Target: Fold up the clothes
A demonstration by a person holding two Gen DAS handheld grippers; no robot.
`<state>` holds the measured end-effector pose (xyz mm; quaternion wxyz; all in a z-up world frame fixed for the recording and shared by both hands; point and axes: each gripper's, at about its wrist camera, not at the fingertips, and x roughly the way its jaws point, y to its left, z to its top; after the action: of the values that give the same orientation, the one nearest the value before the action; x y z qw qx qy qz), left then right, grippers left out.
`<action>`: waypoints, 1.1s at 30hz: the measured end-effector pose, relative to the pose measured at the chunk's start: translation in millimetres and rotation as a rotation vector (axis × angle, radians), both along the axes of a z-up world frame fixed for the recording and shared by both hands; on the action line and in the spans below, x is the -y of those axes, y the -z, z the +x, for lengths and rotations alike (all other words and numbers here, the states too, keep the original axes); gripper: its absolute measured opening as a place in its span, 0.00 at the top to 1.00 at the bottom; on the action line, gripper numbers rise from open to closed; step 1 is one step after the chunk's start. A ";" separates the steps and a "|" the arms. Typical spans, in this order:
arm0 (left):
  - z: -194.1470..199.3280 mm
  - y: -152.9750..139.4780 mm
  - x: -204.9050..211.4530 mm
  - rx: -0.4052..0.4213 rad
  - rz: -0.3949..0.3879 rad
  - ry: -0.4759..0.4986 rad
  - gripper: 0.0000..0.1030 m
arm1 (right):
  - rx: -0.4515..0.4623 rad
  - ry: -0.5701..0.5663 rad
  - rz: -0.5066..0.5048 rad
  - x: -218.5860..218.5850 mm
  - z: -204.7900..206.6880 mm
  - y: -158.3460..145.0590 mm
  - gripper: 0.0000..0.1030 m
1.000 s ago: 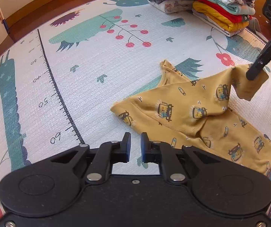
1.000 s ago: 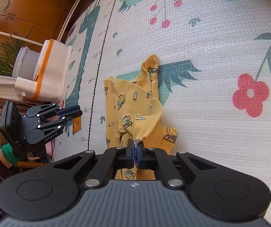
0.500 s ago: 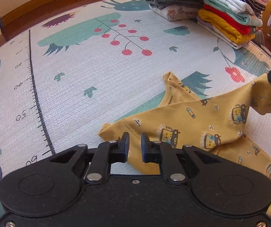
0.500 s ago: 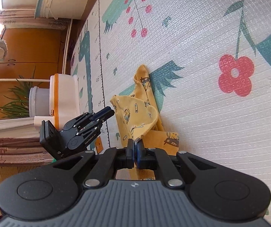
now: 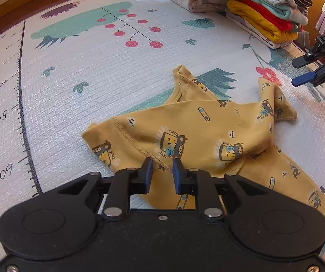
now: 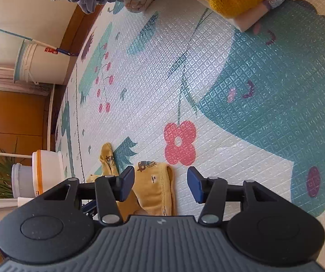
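Patterned play mat carries folded stacks at 1 o'clock and a rumpled yellow printed shirt centrally. Right tool gapes empty at 3 o'clock; left tool, slightly parted, straddles the hem. Pinch squarely, then pull flat.

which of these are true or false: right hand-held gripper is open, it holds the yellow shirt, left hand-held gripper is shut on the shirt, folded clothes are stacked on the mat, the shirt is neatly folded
1. The right hand-held gripper is open. True.
2. It holds the yellow printed cotton shirt. False: its jaws are spread and empty, and the shirt lies on the patterned foam play mat.
3. The left hand-held gripper is shut on the shirt. False: a gap shows between its fingers, just above the fabric.
4. Folded clothes are stacked on the mat. True.
5. The shirt is neatly folded. False: it lies rumpled.
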<state>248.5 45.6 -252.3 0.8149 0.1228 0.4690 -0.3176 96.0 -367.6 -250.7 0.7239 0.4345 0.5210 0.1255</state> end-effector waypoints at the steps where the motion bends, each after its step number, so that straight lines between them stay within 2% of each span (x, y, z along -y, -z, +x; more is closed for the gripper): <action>1: 1.2 0.2 -0.6 -0.009 -0.009 -0.003 0.80 | 0.000 -0.026 -0.008 -6.0 -4.1 2.5 0.48; 4: -2.6 0.6 4.9 -0.007 -0.009 0.021 0.68 | 0.001 -0.095 -0.029 -25.7 -15.0 9.8 0.47; 6: -7.9 1.5 10.8 0.005 0.001 0.043 0.53 | 0.030 -0.105 -0.050 -35.6 -16.8 7.8 0.47; 8: -13.8 3.0 17.0 0.029 0.021 0.058 0.48 | 0.051 -0.110 -0.070 -44.5 -16.9 6.0 0.48; 9: -14.2 3.3 17.6 0.030 0.022 0.053 0.47 | 0.055 -0.110 -0.078 -48.5 -16.2 5.5 0.49; 11: -10.8 2.8 14.9 0.010 0.005 0.042 0.47 | 0.063 -0.115 -0.100 -56.8 -16.6 4.7 0.64; 13: -3.1 2.2 8.4 -0.035 -0.036 0.022 0.47 | 0.071 -0.125 -0.131 -65.5 -19.4 4.0 0.72; 15: 6.5 2.8 -1.6 -0.105 -0.112 -0.046 0.47 | 0.066 -0.119 -0.137 -67.5 -21.4 5.7 0.97; 17: 15.8 4.5 -12.8 -0.179 -0.193 -0.110 0.47 | 0.052 -0.098 -0.106 -61.9 -21.4 5.2 0.97; 19: 21.5 6.1 -20.2 -0.224 -0.234 -0.147 0.50 | 0.028 -0.049 -0.036 -47.3 -21.1 -0.5 0.97; 21: 25.0 6.2 -24.1 -0.250 -0.252 -0.174 0.54 | 0.003 0.011 0.037 -30.0 -21.7 -9.8 0.97; 26: 25.0 4.5 -22.9 -0.253 -0.241 -0.162 0.55 | -0.048 0.061 0.160 2.4 -27.3 -24.6 0.97; 28: 26.1 5.2 -23.6 -0.256 -0.241 -0.161 0.55 | -0.068 0.005 0.116 3.1 -30.3 -23.4 0.97; 30: 26.9 5.9 -24.2 -0.258 -0.240 -0.162 0.55 | -0.123 -0.114 -0.032 -7.1 -36.0 -13.2 0.97; 32: 26.8 6.0 -23.9 -0.257 -0.237 -0.161 0.55 | -0.178 -0.246 -0.144 -20.1 -44.1 1.4 0.92; 33: 26.9 5.8 -23.4 -0.256 -0.235 -0.162 0.55 | -0.154 -0.271 -0.178 -24.3 -42.4 0.4 0.92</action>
<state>275.4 69.1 -258.1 0.7801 -0.0526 0.5371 -0.3167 53.6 -343.4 -251.0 0.6940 0.3029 0.6376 0.1416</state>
